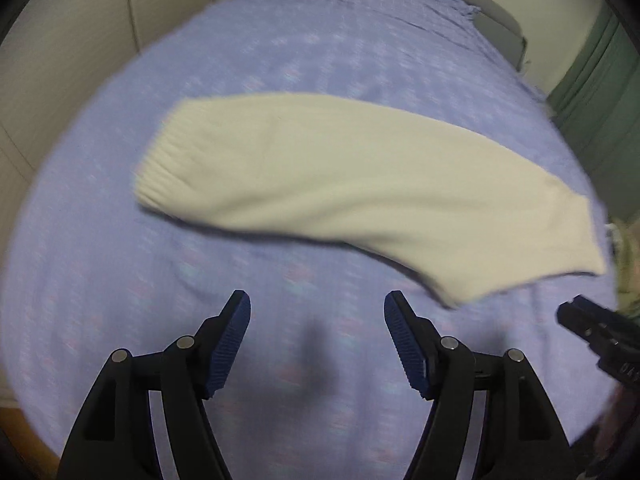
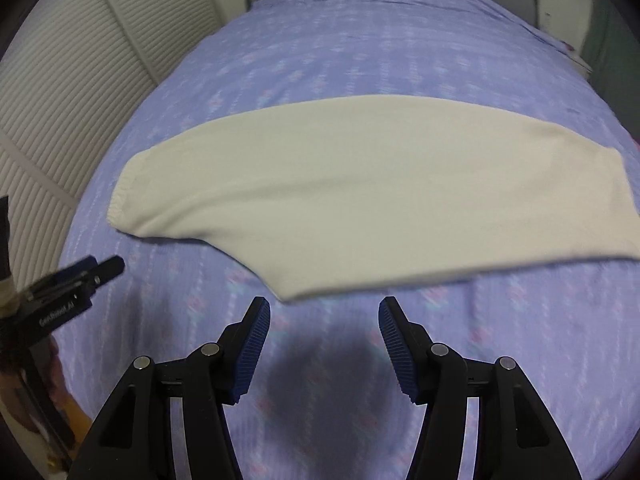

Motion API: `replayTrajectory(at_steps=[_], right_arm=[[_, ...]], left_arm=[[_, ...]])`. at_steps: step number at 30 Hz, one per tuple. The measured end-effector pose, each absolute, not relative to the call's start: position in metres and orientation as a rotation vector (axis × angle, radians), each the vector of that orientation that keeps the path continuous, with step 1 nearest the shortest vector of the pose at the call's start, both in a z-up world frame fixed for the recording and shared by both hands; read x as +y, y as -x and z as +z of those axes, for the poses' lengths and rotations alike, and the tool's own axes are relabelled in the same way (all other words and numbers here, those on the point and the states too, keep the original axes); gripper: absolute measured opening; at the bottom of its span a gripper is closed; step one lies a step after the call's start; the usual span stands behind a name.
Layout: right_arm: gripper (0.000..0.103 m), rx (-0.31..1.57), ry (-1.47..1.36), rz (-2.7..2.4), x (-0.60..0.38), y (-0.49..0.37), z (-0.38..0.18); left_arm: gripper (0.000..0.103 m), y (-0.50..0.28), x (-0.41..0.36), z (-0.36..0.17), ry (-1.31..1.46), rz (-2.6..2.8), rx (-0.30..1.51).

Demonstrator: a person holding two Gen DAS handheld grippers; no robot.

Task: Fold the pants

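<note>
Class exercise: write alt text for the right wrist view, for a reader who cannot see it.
Cream pants, folded lengthwise into one long band, lie flat across a lavender patterned bedspread, elastic waistband at the left. The right tool hovers open just short of their near edge, holding nothing, while the left tool pokes in at the left border.

— What's carrying it all?
— A bed (image 2: 360, 60), under a lilac sheet (image 1: 280, 60) with a faint woven pattern; it bunches into creases at the far end.
— And on the sheet?
— Cream pants (image 2: 360, 184), laid flat across it, legs doubled together, the ribbed waistband (image 1: 168, 160) to the left. The near edge curves towards the front of the bed.
</note>
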State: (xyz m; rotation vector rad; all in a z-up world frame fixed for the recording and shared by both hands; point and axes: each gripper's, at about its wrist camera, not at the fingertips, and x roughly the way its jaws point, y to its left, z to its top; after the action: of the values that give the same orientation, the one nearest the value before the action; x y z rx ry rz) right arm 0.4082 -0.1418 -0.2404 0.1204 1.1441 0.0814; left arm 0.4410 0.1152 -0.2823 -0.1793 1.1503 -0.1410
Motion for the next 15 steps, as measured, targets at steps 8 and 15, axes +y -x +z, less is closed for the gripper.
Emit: replayTrajectory(at_steps=[8,15], right_arm=[[0.058,1.119,-0.134,-0.081,-0.204,-0.365,-0.205],[0.058,1.020,-0.225,-0.156,-0.293,-0.340,-0.170]], left_arm=[[0.068,-0.422,0.047,-0.268,0.158,-0.174,1.188],[0.073,-0.395,-0.047,-0.199,-0.014,-0.256,1.061]])
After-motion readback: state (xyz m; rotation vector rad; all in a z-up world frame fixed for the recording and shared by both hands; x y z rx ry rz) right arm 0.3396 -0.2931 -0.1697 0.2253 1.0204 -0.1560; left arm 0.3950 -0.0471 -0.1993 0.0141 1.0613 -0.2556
